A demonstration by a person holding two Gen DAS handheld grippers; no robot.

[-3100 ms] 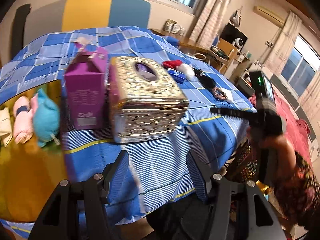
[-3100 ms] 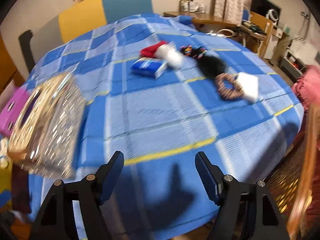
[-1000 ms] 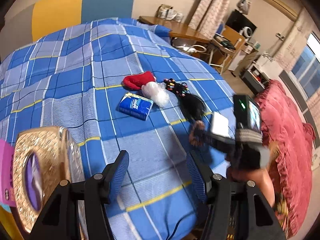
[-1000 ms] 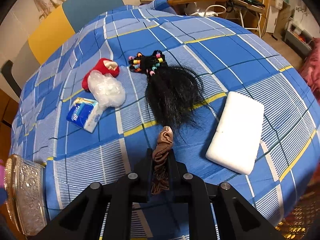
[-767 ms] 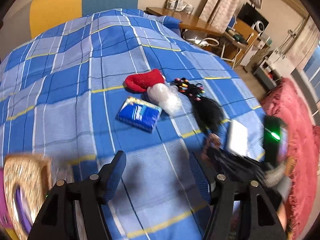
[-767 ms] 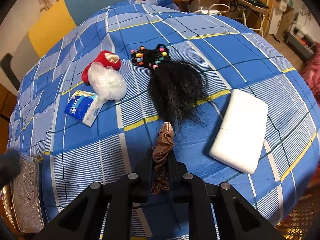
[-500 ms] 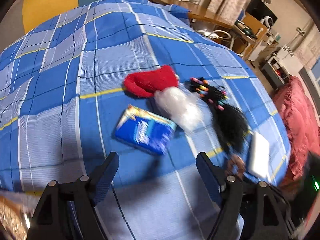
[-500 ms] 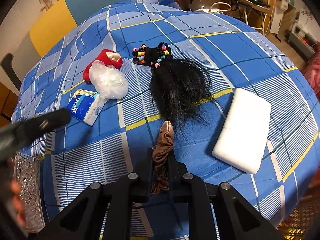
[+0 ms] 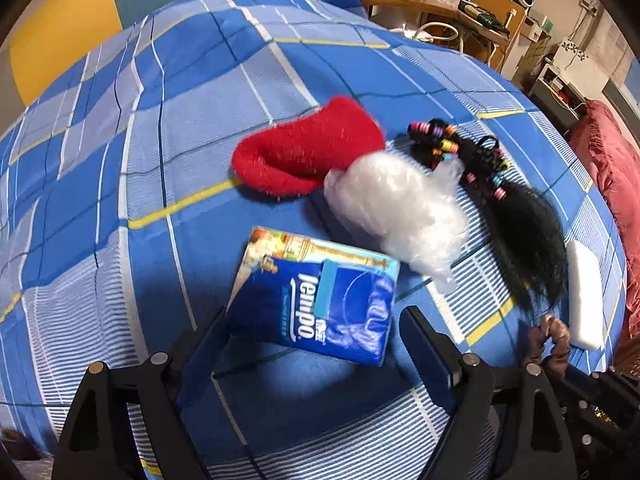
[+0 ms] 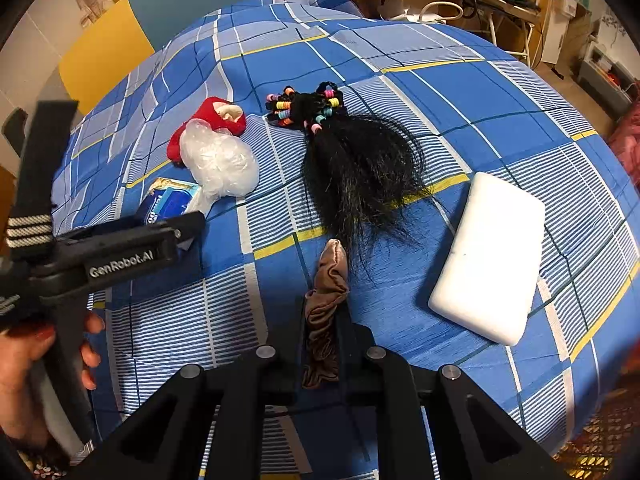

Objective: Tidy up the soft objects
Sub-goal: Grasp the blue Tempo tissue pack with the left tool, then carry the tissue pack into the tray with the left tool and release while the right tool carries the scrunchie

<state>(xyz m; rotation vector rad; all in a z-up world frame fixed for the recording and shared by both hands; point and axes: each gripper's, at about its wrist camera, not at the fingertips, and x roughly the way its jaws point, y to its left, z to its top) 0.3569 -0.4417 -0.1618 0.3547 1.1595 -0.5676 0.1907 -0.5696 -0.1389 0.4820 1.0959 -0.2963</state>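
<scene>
L gripper (image 9: 312,336): jaws spread wide, straddling blue tissue pack (image 9: 316,300) at lower centre of frame, pads prob. not touching it. R gripper (image 10: 322,332): clamped on brown scrunchie (image 10: 326,292), bottom centre, just below black hairpiece (image 10: 356,168). Also on blue check cloth (image 10: 460,92): red plush (image 9: 304,152) upper centre, clear plastic wad (image 9: 400,208) beside it, white foam block (image 10: 492,256) at right.
</scene>
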